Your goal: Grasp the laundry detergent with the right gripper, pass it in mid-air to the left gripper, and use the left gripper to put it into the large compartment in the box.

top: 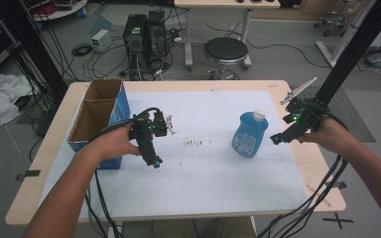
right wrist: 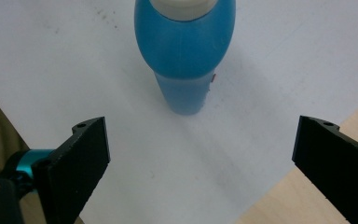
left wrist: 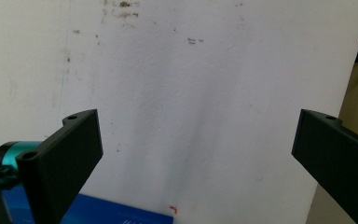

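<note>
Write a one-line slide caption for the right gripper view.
Open right gripper hovers above the white sheet, its jaws spread wide, facing an upright blue bottle.

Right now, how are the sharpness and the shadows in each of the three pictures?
High view: even light, slightly soft, with the blue plastic bottle with a white cap readable. Left gripper view: black jaws sharp, and a faint grey shadow band runs down the stained white table sheet. Right gripper view: the bottle looks soft and bulged at the top edge.
</note>
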A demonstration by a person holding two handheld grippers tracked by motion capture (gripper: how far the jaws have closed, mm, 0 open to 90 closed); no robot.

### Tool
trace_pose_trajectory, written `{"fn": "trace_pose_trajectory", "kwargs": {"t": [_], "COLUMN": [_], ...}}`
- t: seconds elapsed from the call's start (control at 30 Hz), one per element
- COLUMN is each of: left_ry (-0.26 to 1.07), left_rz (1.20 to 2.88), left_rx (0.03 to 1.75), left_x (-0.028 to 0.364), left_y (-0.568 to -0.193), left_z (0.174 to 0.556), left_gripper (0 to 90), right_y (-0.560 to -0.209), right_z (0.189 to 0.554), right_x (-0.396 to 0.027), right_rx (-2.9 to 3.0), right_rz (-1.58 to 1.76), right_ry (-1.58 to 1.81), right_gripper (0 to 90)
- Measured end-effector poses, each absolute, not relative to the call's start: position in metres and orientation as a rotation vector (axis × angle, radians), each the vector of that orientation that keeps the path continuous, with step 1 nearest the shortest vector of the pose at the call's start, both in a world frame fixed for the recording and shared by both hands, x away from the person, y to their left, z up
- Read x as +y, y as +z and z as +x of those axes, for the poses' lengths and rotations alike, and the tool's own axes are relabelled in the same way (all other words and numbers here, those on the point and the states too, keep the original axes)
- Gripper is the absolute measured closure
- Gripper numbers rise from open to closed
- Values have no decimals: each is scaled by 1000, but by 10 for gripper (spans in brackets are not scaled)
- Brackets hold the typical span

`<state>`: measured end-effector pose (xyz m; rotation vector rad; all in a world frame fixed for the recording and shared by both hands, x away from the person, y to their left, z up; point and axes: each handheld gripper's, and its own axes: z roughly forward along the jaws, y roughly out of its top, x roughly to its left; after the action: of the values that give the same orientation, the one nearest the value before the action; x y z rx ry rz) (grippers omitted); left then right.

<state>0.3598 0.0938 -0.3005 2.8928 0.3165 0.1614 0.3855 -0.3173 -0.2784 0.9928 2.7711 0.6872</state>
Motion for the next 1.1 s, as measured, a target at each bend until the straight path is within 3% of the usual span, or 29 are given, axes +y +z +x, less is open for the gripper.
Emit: {"fn": "trace_pose_trajectory", "kwargs": {"t": [1.1], "left_ry": [159], "left_rz": [2897], "left_rx": [320], "left_x": [93], "left_y": [-304], "left_z": [362], "left_gripper": [17], "right_y": [-333], "right_z": [366], "right_x": [-328], "right_rx": [2602], "right_rz": [1012], "right_ry": [1050], "right_gripper": [29]}}
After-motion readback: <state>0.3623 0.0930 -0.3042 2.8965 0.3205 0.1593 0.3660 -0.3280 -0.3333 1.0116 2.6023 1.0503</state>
